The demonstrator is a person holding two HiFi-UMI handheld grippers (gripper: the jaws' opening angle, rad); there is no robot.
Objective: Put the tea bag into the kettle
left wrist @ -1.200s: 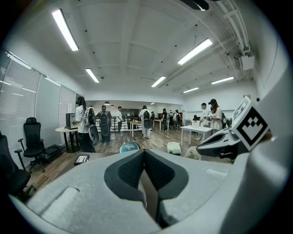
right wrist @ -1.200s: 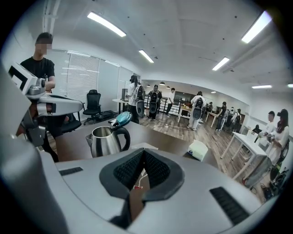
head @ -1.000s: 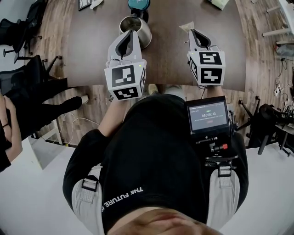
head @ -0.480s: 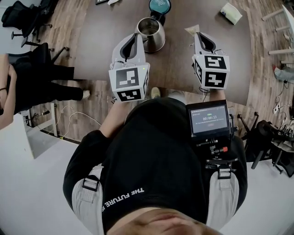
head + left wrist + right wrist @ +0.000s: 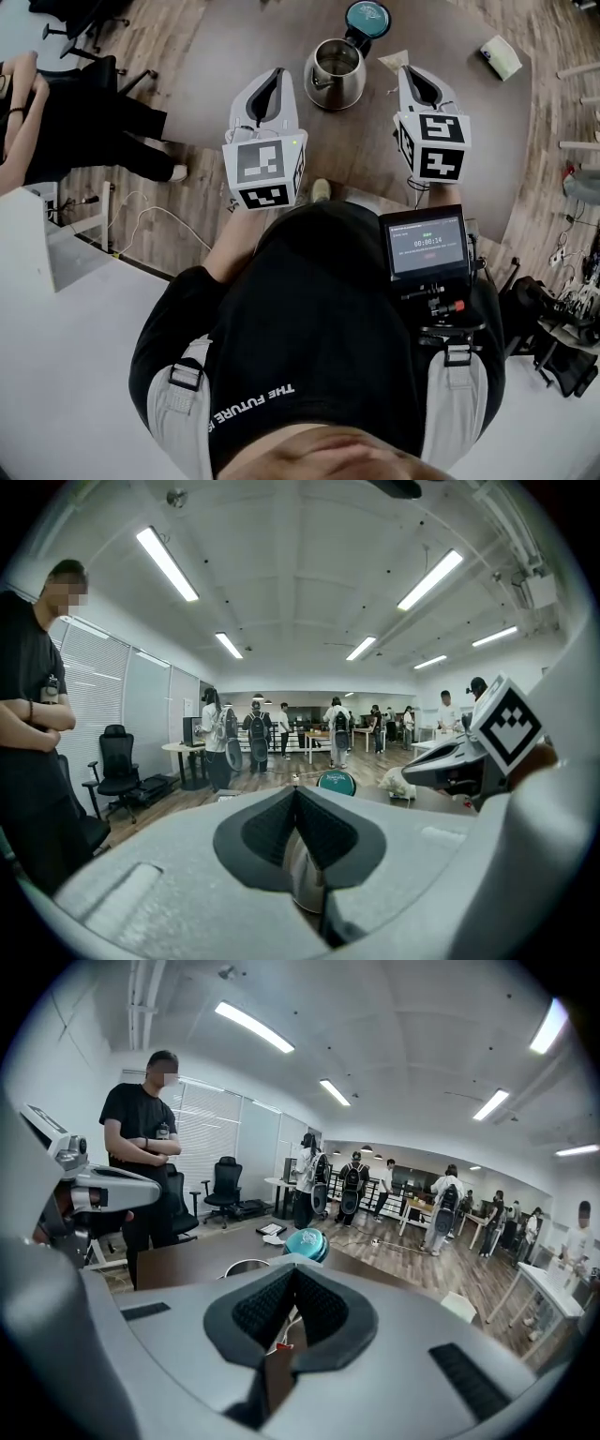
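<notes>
The right gripper (image 5: 405,71) is pinching a crumpled, pale paper tea bag (image 5: 391,60) at its tips, just right of the lidless shiny steel kettle (image 5: 335,73); the left gripper (image 5: 275,75) is hovering closed and empty.

Kettle (image 5: 336,73): bare polished steel, silver all over.
Round disc (image 5: 367,16) just behind kettle: teal, faint pale print on top.
Tea bag (image 5: 394,62) right of kettle: cream; its string (image 5: 291,1321) is white with a small red bit.
Small block (image 5: 500,57) far right of kettle: off-white.
Counter (image 5: 216,56) under kettle: dark matte brown.
Floor (image 5: 192,187): mid-brown wood-grain planks.
Left tool (image 5: 275,75) and right tool (image 5: 407,71): light grey shells, black ribbed pads (image 5: 267,832), white cubes with black square marker patterns.
</notes>
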